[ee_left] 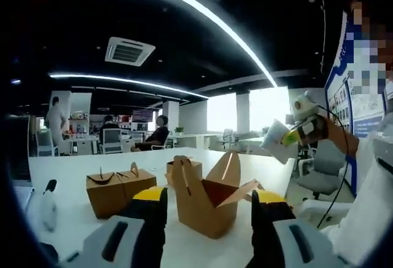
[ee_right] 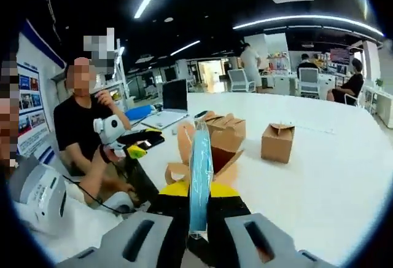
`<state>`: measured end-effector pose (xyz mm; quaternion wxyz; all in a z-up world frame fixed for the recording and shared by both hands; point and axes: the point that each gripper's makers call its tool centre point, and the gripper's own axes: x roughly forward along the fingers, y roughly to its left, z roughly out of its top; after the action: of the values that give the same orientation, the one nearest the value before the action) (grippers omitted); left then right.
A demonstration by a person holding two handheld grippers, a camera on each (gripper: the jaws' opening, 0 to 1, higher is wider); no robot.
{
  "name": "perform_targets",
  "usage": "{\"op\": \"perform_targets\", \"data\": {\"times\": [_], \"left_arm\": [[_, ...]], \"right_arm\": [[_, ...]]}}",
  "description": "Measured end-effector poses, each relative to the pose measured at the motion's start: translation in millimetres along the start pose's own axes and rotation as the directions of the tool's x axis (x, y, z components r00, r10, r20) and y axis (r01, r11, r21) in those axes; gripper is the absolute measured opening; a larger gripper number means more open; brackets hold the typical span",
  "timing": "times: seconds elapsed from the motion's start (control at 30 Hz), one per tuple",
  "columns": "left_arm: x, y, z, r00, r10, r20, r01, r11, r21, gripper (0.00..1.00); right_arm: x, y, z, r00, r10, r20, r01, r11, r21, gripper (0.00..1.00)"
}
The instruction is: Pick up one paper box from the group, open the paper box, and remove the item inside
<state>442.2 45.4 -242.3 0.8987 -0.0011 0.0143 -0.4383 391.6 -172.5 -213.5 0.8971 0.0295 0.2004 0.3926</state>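
In the left gripper view, the left gripper [ee_left: 209,203] stands wide apart and empty before the opened paper box [ee_left: 209,197] on the white table [ee_left: 67,163]; a closed box [ee_left: 116,188] sits left. At the right, the right gripper [ee_left: 293,136] carries the packet [ee_left: 277,140].

In the right gripper view, the right gripper [ee_right: 198,189] clamps the flat blue packet [ee_right: 200,176] upright, with the opened paper box [ee_right: 218,151] just beyond and the left gripper [ee_right: 136,151] at the left.

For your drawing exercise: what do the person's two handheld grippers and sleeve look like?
Both the left gripper and the right gripper have grey bodies with dark slots and black jaws capped in yellow. A thin black cable trails from the right gripper. The sleeve is white.
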Motion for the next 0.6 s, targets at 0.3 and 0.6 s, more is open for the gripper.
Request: {"op": "perform_targets", "data": {"times": [0.3, 0.6], "left_arm": [[-4.0, -14.4, -6.6, 0.999, 0.031, -0.015, -0.03, 0.998, 0.064, 0.54], [7.9, -21.5, -27.1, 0.997, 0.039, -0.068, -0.032, 0.995, 0.097, 0.53]], "right_arm": [[-4.7, -6.0, -48.4, 1.0, -0.016, -0.009, 0.017, 0.985, 0.169, 0.09], [12.4, -15.3, -64.8, 1.0, 0.021, 0.024, -0.028, 0.937, 0.349, 0.09]]}}
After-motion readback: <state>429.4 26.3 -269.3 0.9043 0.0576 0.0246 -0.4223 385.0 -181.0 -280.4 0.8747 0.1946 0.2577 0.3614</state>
